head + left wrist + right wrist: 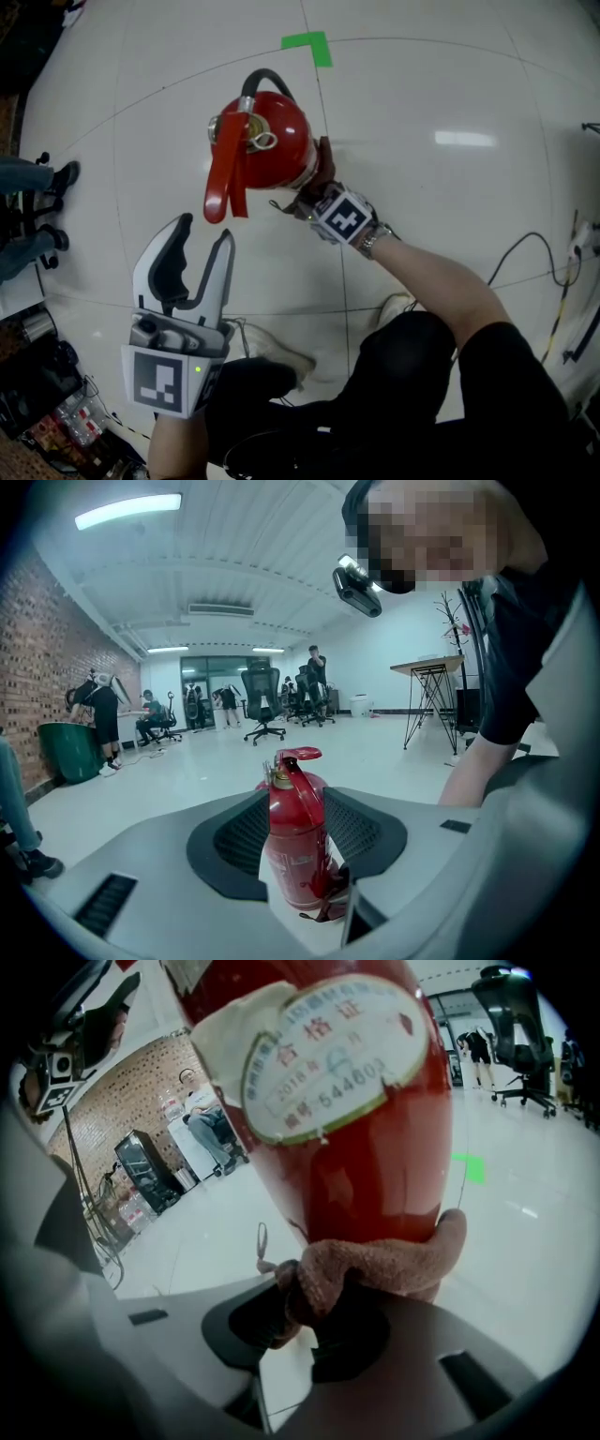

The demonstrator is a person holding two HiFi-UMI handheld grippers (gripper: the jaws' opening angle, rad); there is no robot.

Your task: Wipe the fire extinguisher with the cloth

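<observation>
A brick wall (52, 639) and office chairs (262, 701) edge the glossy white floor (384, 761).

There was 1 extinguisher (267, 141), bearing 1 round label (328, 1054), and 1 cloth (394, 1265). There were 2 grippers: the left gripper (204, 230) at the extinguisher's 7 o'clock and the right gripper (309, 1321) at its 4 o'clock. 1 green tape mark (305, 41) lay at its 12 o'clock. 2 shoes (66, 173) stood at its 9 o'clock.
</observation>
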